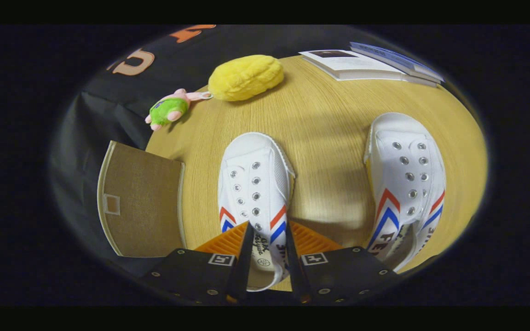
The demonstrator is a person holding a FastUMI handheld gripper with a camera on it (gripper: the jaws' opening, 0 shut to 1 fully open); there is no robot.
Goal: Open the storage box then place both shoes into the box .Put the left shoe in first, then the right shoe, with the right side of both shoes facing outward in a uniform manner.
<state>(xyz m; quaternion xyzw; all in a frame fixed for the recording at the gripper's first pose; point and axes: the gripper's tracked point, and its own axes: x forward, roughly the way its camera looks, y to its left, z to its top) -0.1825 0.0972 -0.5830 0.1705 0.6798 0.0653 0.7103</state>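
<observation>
Two white canvas shoes with red and blue chevrons lie on the round wooden table [329, 110], toes pointing away from me. My gripper [268, 230] is over the heel end of the left-hand shoe [253, 179]. Its fingers are drawn close together with the shoe's opening and printed insole between them, and they appear to pinch the collar. The other shoe [405, 174] lies apart, beyond and to the right of the fingers. A tan fabric storage box [141, 202] with white trim and a small label window sits to the left of the fingers, at the table's left edge, one flat panel facing me.
Beyond the shoes, a yellow plush [245, 77] rests near the far edge, with a small green and pink plush toy [169, 109] to its left. Two books [366, 64] lie at the far right. Bare tabletop separates the shoes.
</observation>
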